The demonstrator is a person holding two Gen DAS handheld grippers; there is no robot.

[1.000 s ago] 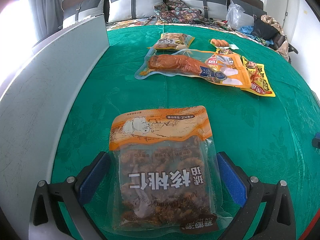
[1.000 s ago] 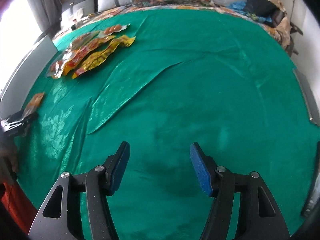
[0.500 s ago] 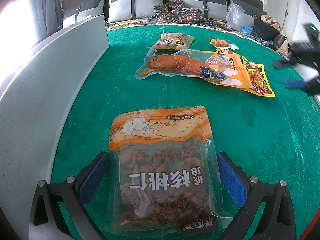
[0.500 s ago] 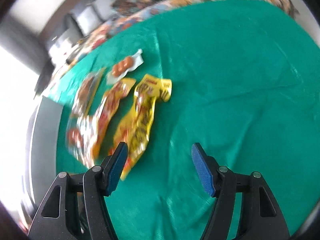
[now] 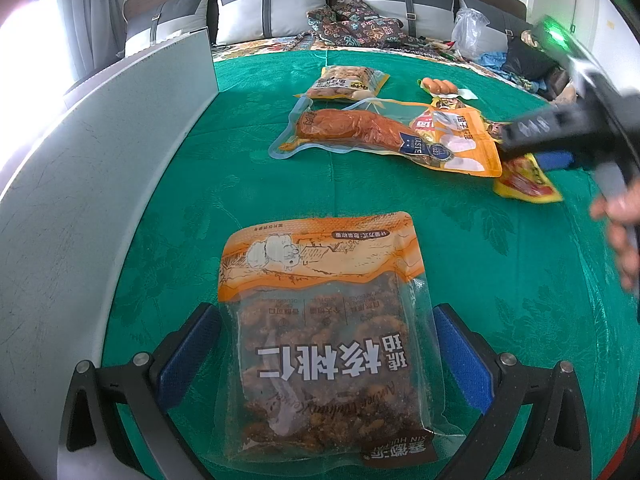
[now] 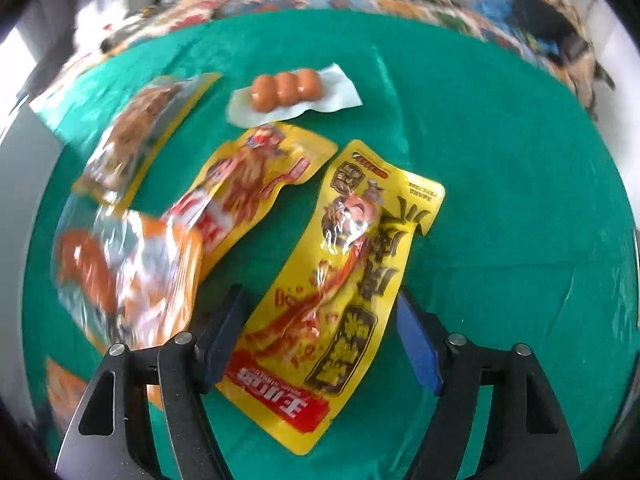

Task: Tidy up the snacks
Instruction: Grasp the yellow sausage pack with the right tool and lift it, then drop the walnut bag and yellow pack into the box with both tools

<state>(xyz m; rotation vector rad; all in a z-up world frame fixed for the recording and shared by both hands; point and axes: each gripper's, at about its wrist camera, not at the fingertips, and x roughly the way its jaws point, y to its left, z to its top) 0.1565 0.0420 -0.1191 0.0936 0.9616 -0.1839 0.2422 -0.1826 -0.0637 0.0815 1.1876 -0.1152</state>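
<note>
A clear and orange walnut bag point(image 5: 328, 340) lies flat on the green cloth point(image 5: 480, 260). My left gripper point(image 5: 326, 312) straddles its near half, open, with both blue pads just off the bag's edges. In the right wrist view a long yellow packet point(image 6: 352, 264) lies slanted on the cloth. My right gripper point(image 6: 320, 296) hovers over its near end, jaws opening, the packet between them but not pressed. The left wrist view shows the right gripper point(image 5: 520, 146) at the right, over that yellow packet point(image 5: 524, 184), held by a person's hand point(image 5: 620, 220).
More snacks lie beyond: a chicken-leg bag point(image 5: 384, 132), a yellow-red packet point(image 6: 248, 184) partly under it, a three-sausage pack point(image 6: 286, 88) and a small orange bag point(image 5: 348, 82). A grey board point(image 5: 100, 184) walls the left side. Pillows and clutter sit behind.
The right gripper swept left across the cloth to hover over the yellow packet, entering the left wrist view from the right. The left gripper and walnut bag stayed still.
</note>
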